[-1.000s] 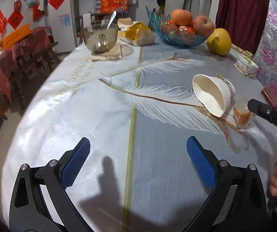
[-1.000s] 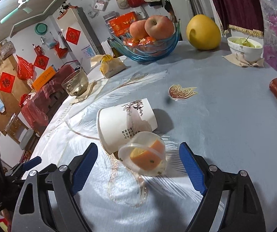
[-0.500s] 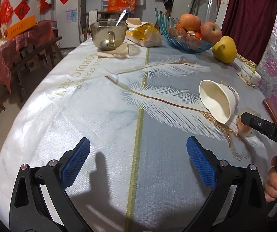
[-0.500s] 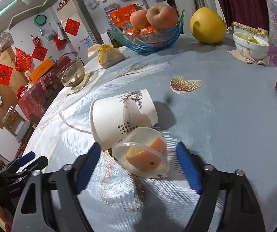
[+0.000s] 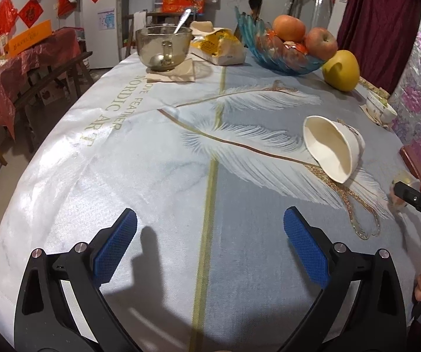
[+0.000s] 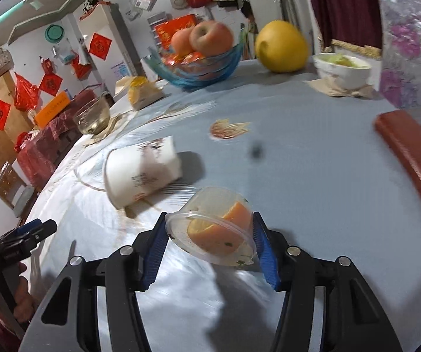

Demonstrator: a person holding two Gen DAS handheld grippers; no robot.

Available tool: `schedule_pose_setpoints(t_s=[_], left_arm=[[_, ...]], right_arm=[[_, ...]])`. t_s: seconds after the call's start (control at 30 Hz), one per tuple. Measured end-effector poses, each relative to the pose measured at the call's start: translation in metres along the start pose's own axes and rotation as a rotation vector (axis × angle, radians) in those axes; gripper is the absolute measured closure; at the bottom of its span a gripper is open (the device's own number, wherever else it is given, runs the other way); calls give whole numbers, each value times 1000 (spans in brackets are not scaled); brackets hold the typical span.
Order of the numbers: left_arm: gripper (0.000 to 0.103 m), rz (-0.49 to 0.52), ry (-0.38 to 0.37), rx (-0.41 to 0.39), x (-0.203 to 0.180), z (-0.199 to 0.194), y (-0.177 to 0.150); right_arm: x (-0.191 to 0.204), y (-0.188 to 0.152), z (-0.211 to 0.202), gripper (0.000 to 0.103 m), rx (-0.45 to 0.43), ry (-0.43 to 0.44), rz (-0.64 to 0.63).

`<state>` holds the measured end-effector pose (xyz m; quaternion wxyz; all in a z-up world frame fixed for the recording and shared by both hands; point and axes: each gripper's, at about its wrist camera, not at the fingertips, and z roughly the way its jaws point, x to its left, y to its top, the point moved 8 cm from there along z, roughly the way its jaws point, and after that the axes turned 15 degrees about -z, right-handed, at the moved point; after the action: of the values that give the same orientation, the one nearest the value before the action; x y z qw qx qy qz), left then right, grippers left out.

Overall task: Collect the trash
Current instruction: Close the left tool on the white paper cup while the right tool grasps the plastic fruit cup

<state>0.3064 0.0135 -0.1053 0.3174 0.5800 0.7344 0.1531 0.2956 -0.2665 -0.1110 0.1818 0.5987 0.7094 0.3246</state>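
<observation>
My right gripper [image 6: 209, 245] is shut on a clear plastic cup [image 6: 213, 228] with an orange slice inside, held tilted just above the tablecloth. A white paper cup [image 6: 141, 174] lies on its side to the left beyond it; it also shows in the left wrist view [image 5: 332, 152], mouth facing me. My left gripper [image 5: 210, 249] is open and empty over the near part of the table. The right gripper's tip [image 5: 415, 199] shows at the left wrist view's right edge.
A blue glass fruit bowl [image 5: 283, 58] with apples, a yellow pomelo [image 5: 341, 70], a glass mug with a spoon [image 5: 163, 48], a yellow-white packet [image 5: 219, 47] and a white bowl of greens [image 6: 342, 69] stand at the far end. A red case [image 6: 412, 161] lies at the right edge.
My right gripper closed on the plastic cup and lifted it away from the paper cup. The left gripper stayed open, its view shifting slightly.
</observation>
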Motion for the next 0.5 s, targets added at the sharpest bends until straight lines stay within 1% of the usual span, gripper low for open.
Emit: schedule_pose_setpoints(t_s=[0.07,0.1,0.13,0.2,0.27,0.3,0.43,0.5], left_arm=[[7,28,-34,8,-8,0,-1],[7,66,-73,42,-18,2,-4],[7,98,-95,70,-27,6,-5],[7,133,-111,77,-42,10,-3],[7,205,-143,68,-66,14,5],[7,258,-151,51,-80,16,11],[7,421,-156,-17,-125,24,29],[7,491,-172,-28,-148,29,33]], right_arm=[[-8,-4,-7,47,-19,27,37],[-9,-4,-7,47,-25,40,48],[-9,-3,-7,47,-31,56,58],[-6,-1,-7,47,-49,67,57],[-5,2,-7,47,-64,65,47],[-5,3,-7,47,-67,67,45],[-12,4,-11,47,-96,109,90],[-14,4,-11,47,-103,123,104]])
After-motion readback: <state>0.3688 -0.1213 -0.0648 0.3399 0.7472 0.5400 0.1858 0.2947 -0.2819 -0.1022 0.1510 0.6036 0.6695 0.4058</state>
